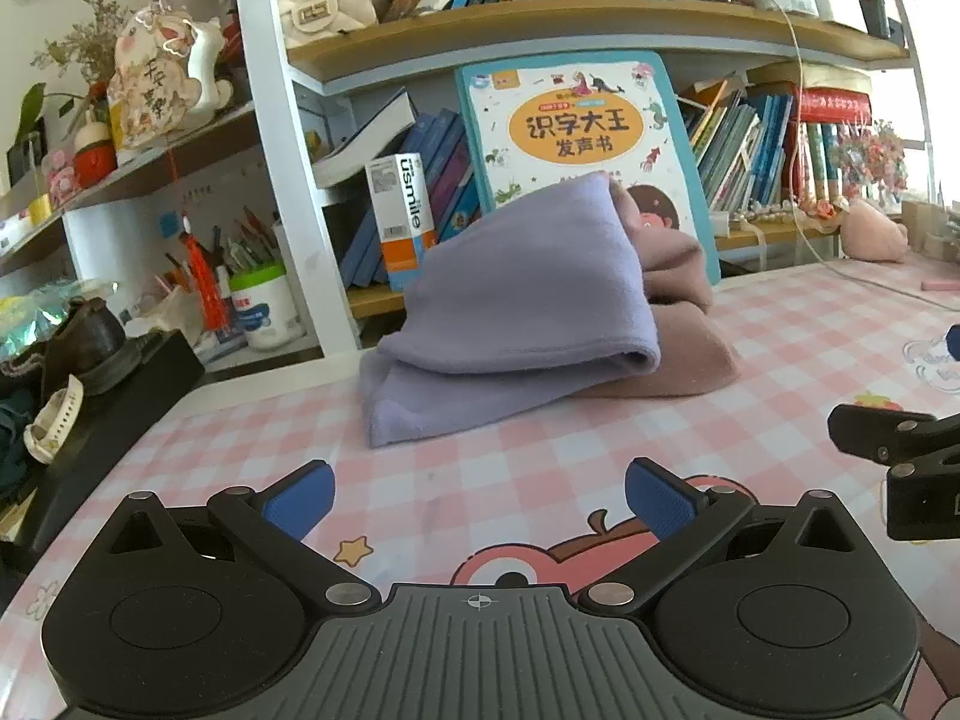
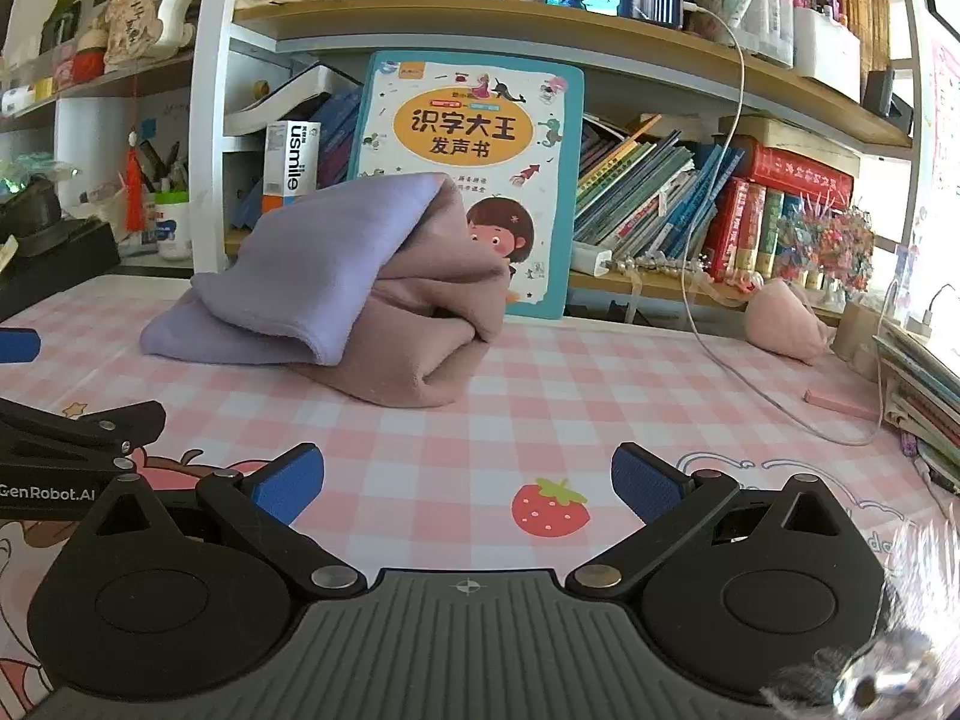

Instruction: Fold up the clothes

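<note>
A lilac cloth (image 1: 510, 312) (image 2: 300, 276) lies folded on the pink checked table, draped over a dusty-pink cloth (image 1: 678, 330) (image 2: 432, 342) that leans against a big picture book. My left gripper (image 1: 480, 501) stands open in front of the pile, well short of it, with nothing between its blue pads. My right gripper (image 2: 468, 486) is open too, a little to the right of the pile and also apart from it. Each gripper shows at the edge of the other's view.
A children's picture book (image 1: 576, 138) (image 2: 474, 180) stands upright behind the cloths against a crowded bookshelf. A white cable (image 2: 750, 384) trails across the right of the table beside a pink plush (image 2: 780, 324). Stacked books (image 2: 924, 372) line the right edge; dark clutter (image 1: 90, 360) sits at left.
</note>
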Demonstrator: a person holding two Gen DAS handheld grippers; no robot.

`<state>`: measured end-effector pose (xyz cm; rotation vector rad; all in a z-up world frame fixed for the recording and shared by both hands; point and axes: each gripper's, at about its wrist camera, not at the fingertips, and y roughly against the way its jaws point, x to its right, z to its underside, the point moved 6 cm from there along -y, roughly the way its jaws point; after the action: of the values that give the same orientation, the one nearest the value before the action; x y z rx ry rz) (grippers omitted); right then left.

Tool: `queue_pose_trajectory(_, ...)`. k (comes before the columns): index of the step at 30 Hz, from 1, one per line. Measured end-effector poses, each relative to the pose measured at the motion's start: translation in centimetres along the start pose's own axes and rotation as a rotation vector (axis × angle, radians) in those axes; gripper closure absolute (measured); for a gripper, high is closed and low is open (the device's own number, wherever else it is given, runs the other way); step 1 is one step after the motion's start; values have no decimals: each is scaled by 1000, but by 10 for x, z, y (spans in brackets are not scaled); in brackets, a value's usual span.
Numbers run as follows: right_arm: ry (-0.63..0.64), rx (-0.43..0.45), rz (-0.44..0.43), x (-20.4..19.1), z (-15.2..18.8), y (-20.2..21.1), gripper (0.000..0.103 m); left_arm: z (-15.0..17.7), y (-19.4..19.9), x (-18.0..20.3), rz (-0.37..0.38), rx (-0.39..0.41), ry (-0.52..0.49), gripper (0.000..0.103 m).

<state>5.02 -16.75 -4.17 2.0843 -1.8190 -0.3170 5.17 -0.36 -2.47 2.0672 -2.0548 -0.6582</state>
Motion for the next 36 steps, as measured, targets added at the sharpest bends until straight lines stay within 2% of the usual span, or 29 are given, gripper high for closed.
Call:
queue_pose_trajectory(6, -18, -23, -42, 1, 0, -5, 0, -1, 0, -6, 11, 5, 39, 0)
queue_pose_trajectory(12, -33, -141, -191, -5, 4, -28, 2, -1, 1, -8, 25, 14, 52, 0)
queue_pose_trajectory(14, 3, -159, -207, -9, -2, -39, 3, -1, 2, -6, 32, 20, 46, 0)
queue_pose_trajectory(17, 43, -150, -215, -13, -18, -58, 3, -2, 2, -5, 47, 23, 43, 0)
queue_pose_trajectory(21, 82, -171, -228, -22, -40, -89, 14, -2, 3, -7, 65, 34, 61, 0)
queue_pose_trajectory(25, 128, -179, -233, -39, -60, -123, 17, -3, 9, -2, 51, 70, 29, 0)
queue_pose_trajectory(29, 182, -209, -208, -54, -64, -158, 19, -4, 13, 7, 52, 91, -24, 0)
queue_pose_trajectory(32, 208, -195, -168, -58, -62, -173, 19, -4, 11, 2, 52, 79, -1, 0)
queue_pose_trajectory(34, 213, -174, -168, -59, -64, -174, 38, -4, 9, -2, 53, 70, 21, 0)
queue_pose_trajectory(35, 211, -168, -170, -59, -66, -171, 62, -4, 8, -3, 54, 66, 28, 0)
queue_pose_trajectory(36, 207, -163, -171, -59, -69, -167, 78, -4, 8, -4, 55, 62, 34, 0)
